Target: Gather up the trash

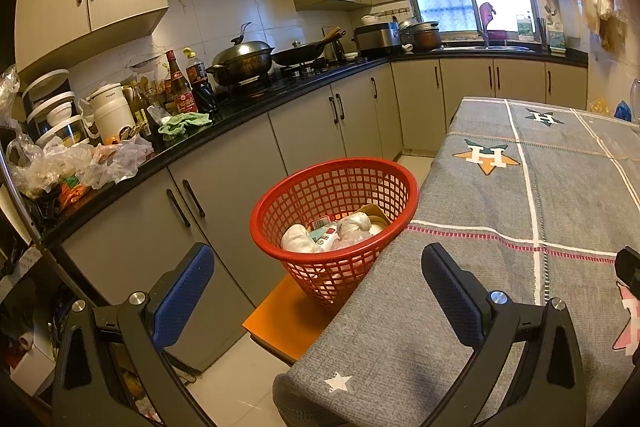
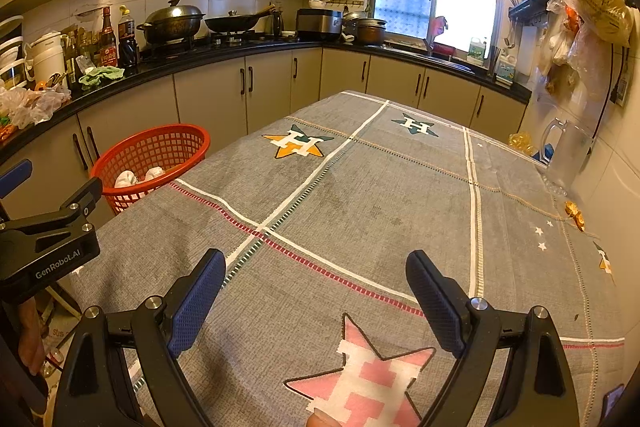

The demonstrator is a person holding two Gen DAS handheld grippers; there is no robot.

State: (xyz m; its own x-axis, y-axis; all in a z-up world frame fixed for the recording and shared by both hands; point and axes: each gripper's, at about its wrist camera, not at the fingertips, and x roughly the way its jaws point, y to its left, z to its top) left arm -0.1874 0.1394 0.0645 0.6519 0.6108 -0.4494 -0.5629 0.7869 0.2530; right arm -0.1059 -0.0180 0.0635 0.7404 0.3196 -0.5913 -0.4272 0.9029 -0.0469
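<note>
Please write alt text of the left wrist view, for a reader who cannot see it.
The open, empty left claw points at a red basket that holds crumpled trash, standing on an orange stool beside a table under a grey star-patterned cloth. Behind runs a cluttered kitchen counter.

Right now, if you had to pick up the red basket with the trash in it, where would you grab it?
Probably the thick rolled rim of the red basket, on the side facing the open left gripper. Come down from above, one finger inside and one outside. The mesh walls slope inward toward the bottom, so they would likely slip, and the table blocks the right side.
</note>
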